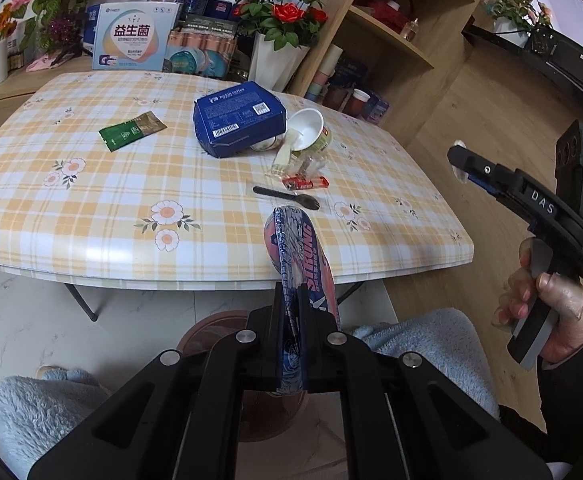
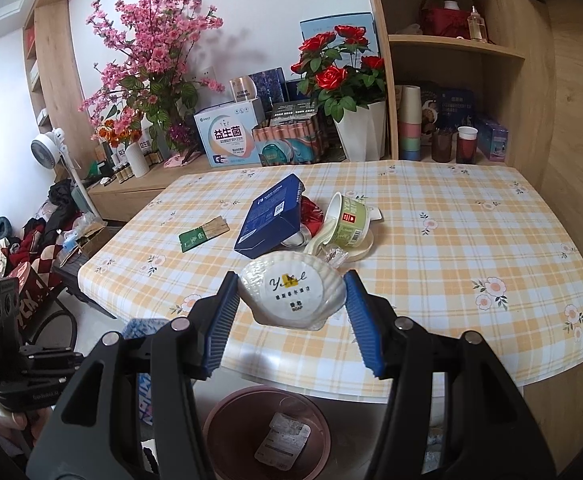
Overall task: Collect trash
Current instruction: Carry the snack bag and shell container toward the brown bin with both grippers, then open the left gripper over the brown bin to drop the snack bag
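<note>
Wrapper in left gripper [image 1: 291, 300]: a flattened snack wrapper [image 1: 299, 256] printed "STRONG" is pinched edge-on between the closed pads, out over the near edge of the table [image 1: 91, 216]; its lower end is hidden behind the gripper body.
Left gripper from the right wrist: only its black housing [image 2: 7, 336] shows at the frame's left edge; its fingertips are hidden there, and a blue-white strip beside the right gripper's left finger is too cut off to name.
Right gripper [image 2: 291, 300]: the blue pads press both sides of a white shell-shaped soap case [image 2: 293, 290] labelled "SOAP", held above the table's near edge.
Right gripper from the left wrist: seen side-on in a hand [image 1: 547, 304]; the soap case is barely visible at its tip.
Bin: a brown round bin [image 2: 267, 432] on the floor under the table's near edge, with one crumpled packet lying inside; the left wrist shows only a sliver of its rim behind the gripper.
Trash on the table: blue coffee box [image 1: 237, 118], green sachet [image 1: 131, 131], tipped instant-noodle cup [image 2: 347, 222], black plastic spoon [image 1: 285, 197] in a clear sleeve, red wrapper [image 1: 305, 182].
Only in left view: the spoon and red wrapper, which the soap case covers from the right wrist.
Partly hidden: a red item behind the coffee box, unclear.
</note>
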### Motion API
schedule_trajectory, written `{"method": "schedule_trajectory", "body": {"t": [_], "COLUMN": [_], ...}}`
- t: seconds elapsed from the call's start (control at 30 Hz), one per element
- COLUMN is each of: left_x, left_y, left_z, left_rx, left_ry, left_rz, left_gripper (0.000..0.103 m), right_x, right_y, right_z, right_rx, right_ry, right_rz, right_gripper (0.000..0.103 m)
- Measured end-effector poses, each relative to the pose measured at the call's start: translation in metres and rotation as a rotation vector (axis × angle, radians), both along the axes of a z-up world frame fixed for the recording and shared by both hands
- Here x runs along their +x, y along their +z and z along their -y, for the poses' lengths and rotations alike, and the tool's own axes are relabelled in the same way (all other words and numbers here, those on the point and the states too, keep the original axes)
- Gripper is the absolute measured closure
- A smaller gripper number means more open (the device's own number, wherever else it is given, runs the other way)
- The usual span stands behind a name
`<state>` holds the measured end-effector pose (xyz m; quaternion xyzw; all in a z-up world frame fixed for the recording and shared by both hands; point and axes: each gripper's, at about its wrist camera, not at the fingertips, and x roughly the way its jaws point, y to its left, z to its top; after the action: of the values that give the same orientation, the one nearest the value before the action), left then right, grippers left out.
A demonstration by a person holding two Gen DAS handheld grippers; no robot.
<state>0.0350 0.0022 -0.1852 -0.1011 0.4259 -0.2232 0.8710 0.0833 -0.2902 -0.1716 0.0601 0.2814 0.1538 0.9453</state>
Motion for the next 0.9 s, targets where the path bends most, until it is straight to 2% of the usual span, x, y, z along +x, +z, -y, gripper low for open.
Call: {"method": "schedule_trajectory", "body": {"t": [0.37, 0.43, 0.47, 0.5, 0.57, 0.63, 0.7, 0.8, 0.9], "left_x": [0.004, 0.002, 0.002, 0.002, 0.002, 0.002, 0.002, 0.002, 0.001], "left_y": [-0.014, -0.014, -0.014, -0.013, -0.009, -0.003, 0.005, 0.018, 0.032], "left_z": [0.009, 0.012, 0.013, 0.013, 0.01, 0.003, -0.003, -0.016, -0.03], "left_rx": [-0.007, -0.012, -0.01, -0.002, 0.004, 0.006, 0.019, 0.047, 0.099], "left_ry": [-0.05, -0.065, -0.068, -0.064, -0.04, -0.006, 0.032, 0.101, 0.18], "left_rz": [-0.043, -0.042, -0.041, -0.036, -0.01, 0.018, 0.053, 0.114, 0.185], "left_gripper": [0.097, 0.094, 0.085, 0.07, 0.053, 0.043, 0.024, 0.012, 0.007], "right_x": [0.003, 0.003, 0.003, 0.003, 0.003, 0.003, 0.003, 0.002, 0.0], "right_y": [-0.004, -0.004, -0.004, -0.004, -0.004, -0.003, -0.004, -0.009, -0.012], "right_z": [-0.003, -0.004, -0.003, -0.004, -0.004, -0.004, -0.004, -0.005, -0.007], "right_rx": [-0.004, -0.004, -0.004, -0.005, -0.005, -0.007, -0.005, -0.008, -0.01], "right_ry": [0.002, 0.002, 0.002, 0.002, 0.004, 0.003, 0.003, 0.009, 0.018], "right_rz": [-0.018, -0.019, -0.018, -0.019, -0.019, -0.018, -0.02, -0.026, -0.032], "right_gripper": [0.048, 0.048, 0.048, 0.048, 0.048, 0.048, 0.048, 0.048, 0.048]}}
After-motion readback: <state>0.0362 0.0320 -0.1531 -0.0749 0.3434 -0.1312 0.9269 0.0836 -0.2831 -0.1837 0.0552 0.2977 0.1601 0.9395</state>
